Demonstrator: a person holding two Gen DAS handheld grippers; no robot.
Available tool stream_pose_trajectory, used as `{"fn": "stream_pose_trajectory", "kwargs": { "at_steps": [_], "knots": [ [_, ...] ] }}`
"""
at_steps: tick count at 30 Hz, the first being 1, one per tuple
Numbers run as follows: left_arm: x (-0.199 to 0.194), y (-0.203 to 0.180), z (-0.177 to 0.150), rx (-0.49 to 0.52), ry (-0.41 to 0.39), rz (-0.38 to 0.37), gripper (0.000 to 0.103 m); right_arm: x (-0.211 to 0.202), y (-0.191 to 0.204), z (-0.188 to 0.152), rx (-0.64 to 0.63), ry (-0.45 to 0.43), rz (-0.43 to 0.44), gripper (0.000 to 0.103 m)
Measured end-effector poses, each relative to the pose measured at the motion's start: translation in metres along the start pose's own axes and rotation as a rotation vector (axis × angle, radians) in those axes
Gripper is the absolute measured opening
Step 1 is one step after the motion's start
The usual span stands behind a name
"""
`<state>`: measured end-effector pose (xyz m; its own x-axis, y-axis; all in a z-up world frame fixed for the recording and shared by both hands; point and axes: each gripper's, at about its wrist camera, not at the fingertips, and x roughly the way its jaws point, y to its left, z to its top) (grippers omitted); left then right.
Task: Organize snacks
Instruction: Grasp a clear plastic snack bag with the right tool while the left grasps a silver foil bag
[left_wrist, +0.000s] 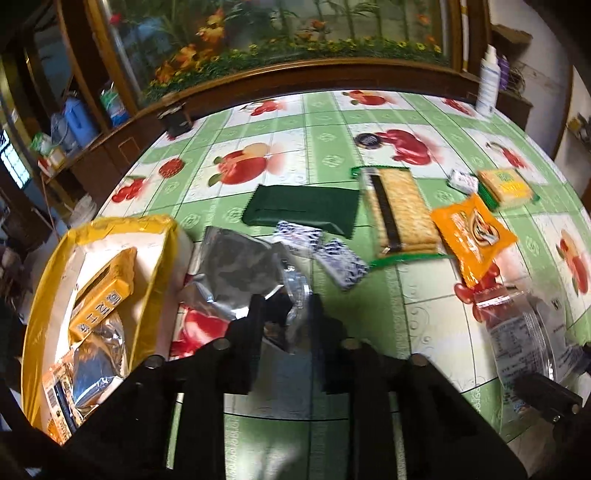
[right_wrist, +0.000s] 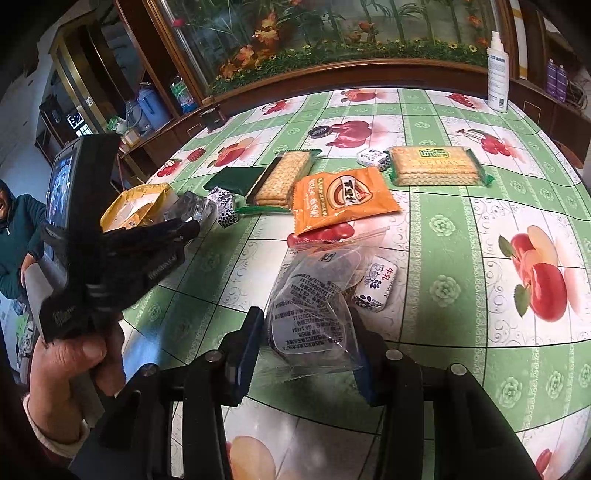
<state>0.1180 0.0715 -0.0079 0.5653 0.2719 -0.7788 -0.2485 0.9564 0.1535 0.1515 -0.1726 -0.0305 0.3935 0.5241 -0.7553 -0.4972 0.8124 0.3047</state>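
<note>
My left gripper is shut on the edge of a crumpled silver foil packet, which lies just right of a yellow-rimmed box holding several snacks. The right wrist view shows that gripper's black fingers beside the box, carried by a hand. My right gripper is shut on a clear plastic packet with a dark snack inside, its blue pads pressed against both sides. That clear packet also shows at the lower right of the left wrist view.
On the green fruit-print tablecloth lie an orange packet, two cracker packs, a dark green packet and small wrapped sweets. A white bottle stands at the back right. A person in a teal jacket sits at the left.
</note>
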Motion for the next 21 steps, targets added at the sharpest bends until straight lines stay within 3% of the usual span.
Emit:
{"fn": "stream_pose_trajectory", "kwargs": {
  "at_steps": [2, 5, 9, 12, 17, 19, 21],
  "knots": [
    [-0.007, 0.011, 0.002, -0.04, -0.024, -0.007, 0.029, -0.001, -0.001, 0.001, 0.008, 0.001, 0.008, 0.045],
    [-0.006, 0.017, 0.011, -0.045, -0.048, 0.01, 0.065, -0.003, 0.0, 0.003, 0.008, -0.006, 0.006, 0.045],
    [0.022, 0.031, 0.016, -0.113, 0.047, -0.093, 0.067, -0.002, 0.002, 0.005, 0.01, -0.007, 0.014, 0.045],
    [0.026, 0.025, 0.02, -0.095, 0.025, -0.125, 0.067, -0.001, 0.004, 0.007, 0.011, -0.007, 0.022, 0.045],
    [0.024, -0.01, 0.024, 0.062, -0.006, -0.055, 0.063, -0.002, 0.001, 0.007, 0.02, -0.013, 0.035, 0.045],
    [0.024, -0.003, 0.023, 0.026, -0.016, -0.084, 0.062, -0.003, -0.002, 0.007, 0.023, -0.013, 0.033, 0.045],
    [0.026, 0.005, 0.025, 0.001, -0.011, -0.066, 0.061, -0.004, -0.005, 0.008, 0.028, -0.013, 0.03, 0.045]
  ]
}}
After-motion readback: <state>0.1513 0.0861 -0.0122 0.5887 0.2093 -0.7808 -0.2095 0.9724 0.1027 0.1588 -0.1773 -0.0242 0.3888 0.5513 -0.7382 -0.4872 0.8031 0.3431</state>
